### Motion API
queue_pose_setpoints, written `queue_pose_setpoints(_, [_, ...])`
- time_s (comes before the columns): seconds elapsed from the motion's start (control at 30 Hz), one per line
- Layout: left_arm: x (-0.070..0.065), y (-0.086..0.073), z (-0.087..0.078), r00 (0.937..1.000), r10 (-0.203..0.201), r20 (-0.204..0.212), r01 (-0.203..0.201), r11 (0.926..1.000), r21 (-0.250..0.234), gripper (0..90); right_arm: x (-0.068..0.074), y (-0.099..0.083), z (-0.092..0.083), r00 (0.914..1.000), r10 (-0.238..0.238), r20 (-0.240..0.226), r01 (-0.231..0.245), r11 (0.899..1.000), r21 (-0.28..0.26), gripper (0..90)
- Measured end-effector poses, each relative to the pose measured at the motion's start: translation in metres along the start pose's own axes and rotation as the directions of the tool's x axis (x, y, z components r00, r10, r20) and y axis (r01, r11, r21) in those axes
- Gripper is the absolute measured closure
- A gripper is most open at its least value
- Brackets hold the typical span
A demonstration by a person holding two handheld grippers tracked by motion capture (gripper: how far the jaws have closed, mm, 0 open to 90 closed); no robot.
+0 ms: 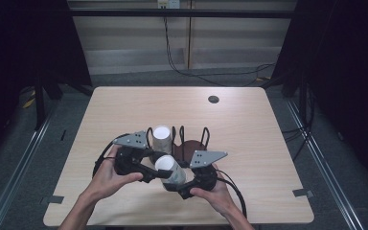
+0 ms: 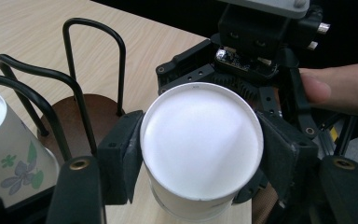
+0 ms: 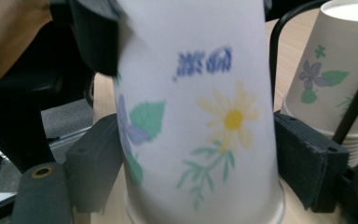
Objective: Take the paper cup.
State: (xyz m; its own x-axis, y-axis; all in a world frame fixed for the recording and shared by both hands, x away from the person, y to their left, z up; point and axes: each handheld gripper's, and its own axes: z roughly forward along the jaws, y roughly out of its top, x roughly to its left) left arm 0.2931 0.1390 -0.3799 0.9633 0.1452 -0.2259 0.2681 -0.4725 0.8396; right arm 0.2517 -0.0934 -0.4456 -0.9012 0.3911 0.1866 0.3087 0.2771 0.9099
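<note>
Upside-down paper cup (image 2: 201, 147) clamped near its base by the left gripper (image 2: 200, 158), held just above the table (image 1: 249, 124) beside the black wire rack (image 1: 182, 139) with its stack of cups (image 1: 161, 138). Right gripper (image 3: 198, 163) straddling the same cup's rim end, pads seemingly touching both sides, though blurred.

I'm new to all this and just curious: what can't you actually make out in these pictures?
- Held paper cup: blue print blurred in the right gripper view; its rim is cut off by the bottom edge.
- Stack of cups: count unclear, wire rack crosses it.
- Right gripper: high view, jaws hidden behind the cup.
</note>
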Motion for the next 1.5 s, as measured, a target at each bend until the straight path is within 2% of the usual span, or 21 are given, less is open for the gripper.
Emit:
queue_pose_setpoints(0.33, [0.003,-0.001,-0.001,0.9999,-0.012,0.002,0.012,0.9999,-0.007,36.3,-0.002,-0.001,0.0,0.9999,-0.009,0.006,0.008,1.0,0.014,24.3])
queue_pose_setpoints(0.57, [0.005,-0.003,-0.003,0.9998,-0.015,0.011,0.015,0.9999,-0.001,35.9,-0.001,0.0,-0.002,0.9993,-0.033,0.015,0.032,0.999,0.025,26.5])
queue_pose_setpoints(0.7, [0.007,-0.003,-0.003,0.9995,-0.03,0.014,0.03,0.9996,0.002,35.2,-0.002,0.001,-0.004,0.9998,-0.019,0.009,0.018,0.999,0.035,26.7])
queue_pose_setpoints(0.8, [0.007,-0.004,-0.001,0.9997,-0.021,0.01,0.021,0.9997,0.014,33.9,-0.003,0.002,-0.006,1.0,-0.008,0.005,0.008,0.999,0.046,27.2])
queue_pose_setpoints(0.9, [0.007,-0.004,-0.001,0.9998,-0.008,0.016,0.009,0.9997,-0.021,32.9,-0.004,0.002,-0.008,1.0,0.002,-0.004,-0.001,0.999,0.052,27.7])
queue_pose_setpoints(0.97, [0.007,-0.003,-0.002,0.9999,0.0,-0.015,-0.001,0.9998,-0.02,29.0,-0.004,0.003,-0.01,1.0,0.002,-0.005,-0.002,0.998,0.056,28.3])
queue_pose_setpoints(1.03, [0.006,-0.002,-0.003,0.9999,-0.009,-0.012,0.009,0.9994,-0.034,24.1,-0.005,0.004,-0.012,1.0,0.003,-0.008,-0.003,0.998,0.064,28.5])
queue_pose_setpoints(1.2, [0.0,0.001,-0.008,0.9974,0.02,-0.069,-0.022,0.9993,-0.029,22.3,-0.008,0.005,-0.02,0.9999,0.01,0.009,-0.01,0.998,0.063,29.0])
queue_pose_setpoints(1.37, [0.002,0.0,-0.013,0.9998,-0.015,-0.016,0.014,0.9959,-0.09,20.4,-0.011,0.006,-0.023,0.9998,0.013,0.018,-0.014,0.997,0.072,29.4])
queue_pose_setpoints(1.4, [0.003,-0.003,-0.014,0.9994,-0.022,-0.027,0.019,0.995,-0.098,20.8,-0.01,0.006,-0.022,0.9998,0.013,0.017,-0.014,0.997,0.076,29.4])
queue_pose_setpoints(1.47, [0.005,-0.007,-0.015,0.9973,-0.012,-0.072,0.006,0.997,-0.077,20.5,-0.01,0.006,-0.022,0.9998,0.013,0.016,-0.014,0.996,0.085,29.4])
queue_pose_setpoints(1.5, [0.006,-0.009,-0.015,0.9976,-0.02,-0.066,0.015,0.9968,-0.079,19.7,-0.01,0.006,-0.022,0.9998,0.012,0.018,-0.013,0.996,0.089,29.4])
